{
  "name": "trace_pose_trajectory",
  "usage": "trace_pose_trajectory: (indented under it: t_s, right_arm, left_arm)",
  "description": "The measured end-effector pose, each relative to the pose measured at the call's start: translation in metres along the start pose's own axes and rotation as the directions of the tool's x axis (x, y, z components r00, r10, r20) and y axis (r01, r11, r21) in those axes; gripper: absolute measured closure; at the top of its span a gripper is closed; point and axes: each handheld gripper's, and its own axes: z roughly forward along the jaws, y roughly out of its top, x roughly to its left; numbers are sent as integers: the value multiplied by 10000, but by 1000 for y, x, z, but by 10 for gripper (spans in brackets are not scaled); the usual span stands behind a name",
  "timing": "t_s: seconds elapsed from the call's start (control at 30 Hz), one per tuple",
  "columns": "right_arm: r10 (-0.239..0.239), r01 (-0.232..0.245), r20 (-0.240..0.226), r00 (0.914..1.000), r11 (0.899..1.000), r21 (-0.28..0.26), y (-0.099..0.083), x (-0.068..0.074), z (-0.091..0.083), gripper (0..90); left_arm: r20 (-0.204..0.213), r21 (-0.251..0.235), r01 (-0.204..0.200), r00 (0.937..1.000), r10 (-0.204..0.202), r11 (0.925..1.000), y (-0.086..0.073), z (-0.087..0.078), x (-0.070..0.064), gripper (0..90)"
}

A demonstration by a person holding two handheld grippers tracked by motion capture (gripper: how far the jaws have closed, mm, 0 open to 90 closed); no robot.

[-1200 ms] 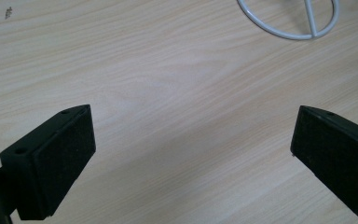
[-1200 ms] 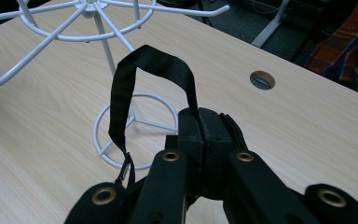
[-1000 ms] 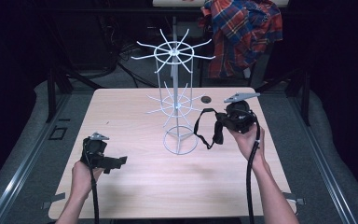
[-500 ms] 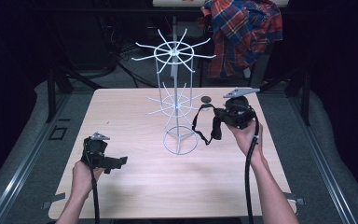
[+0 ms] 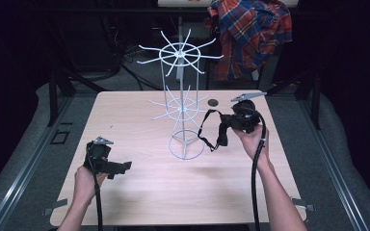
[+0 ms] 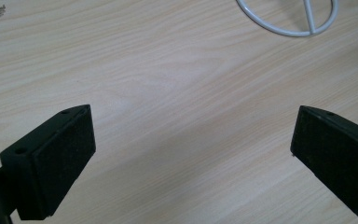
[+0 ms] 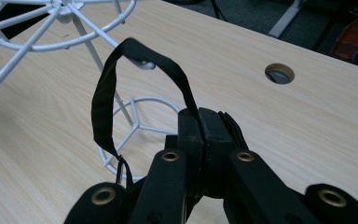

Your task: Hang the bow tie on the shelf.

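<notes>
Step in hand: carrying a black strap [image 7: 103, 95] toward the white wire rack [image 5: 180, 103], judged as hanging the strap on one of its arms.
Right claw [image 7: 204, 135]: jaws pressed together on the end of the strap; the loop rises from the jaws and arcs to the left in the right gripper view.
Strap position: held above the surface [image 5: 139, 187], just right of the wire rack; in the high view the loop [image 5: 211, 130] hangs beside the lower ring of arms, and whether it touches them cannot be told.
Left claw [image 6: 191, 154]: jaws wide apart, holding nothing, low over bare wood at the near left, well apart from the rack.
Wire rack: upright at mid-surface, with two tiers of radial arms above a round base ring [image 6: 284, 18].
Other items: a round hole [image 7: 279, 73] in the surface, far right of the rack; a plaid shirt [image 5: 250, 33] beyond the far edge.
Next move calls for: raising the loop over an arm tip, sliding it inward, then releasing.
</notes>
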Motion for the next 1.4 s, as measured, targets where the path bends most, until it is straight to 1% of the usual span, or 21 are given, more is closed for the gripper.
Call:
trace_pose_trajectory:
  t_s: [0.17, 0.37, 1.0, 1.07, 1.17, 1.37, 1.4]
  right_arm:
    - [-17, 18, -47, 10000, 9998, 187, -2, 2, 5, 884]
    - [-249, 254, -119, 9996, 9988, 415, -5, 6, 10, 884]
    - [-322, 337, -249, 9992, 9977, 593, -11, 9, 17, 862]
    - [-439, 455, -281, 9986, 9973, 584, -12, 11, 18, 862]
    - [-491, 507, -290, 9984, 9969, 605, -12, 12, 19, 863]
    - [-554, 572, -312, 9980, 9966, 594, -13, 12, 24, 863]
    - [-520, 540, -305, 9982, 9963, 669, -14, 12, 24, 863]
  left_arm:
    - [-15, 3, -9, 10000, 9, 10000, 0, 0, 0, 0]
    - [-10, -13, 11, 10000, -11, 10000, -1, 0, 1, 0]
    - [-52, 7, -8, 10000, 8, 10000, 0, 0, 0, 0]
    - [-71, 7, -26, 10000, 26, 10000, 0, 0, -1, 0]
    - [-67, 22, -45, 10000, 45, 10000, 0, 0, -1, 0]
    - [-104, -23, -40, 9999, 39, 10000, 1, 1, -1, 0]
    - [-108, -20, -31, 9999, 30, 10000, 1, 1, -1, 0]
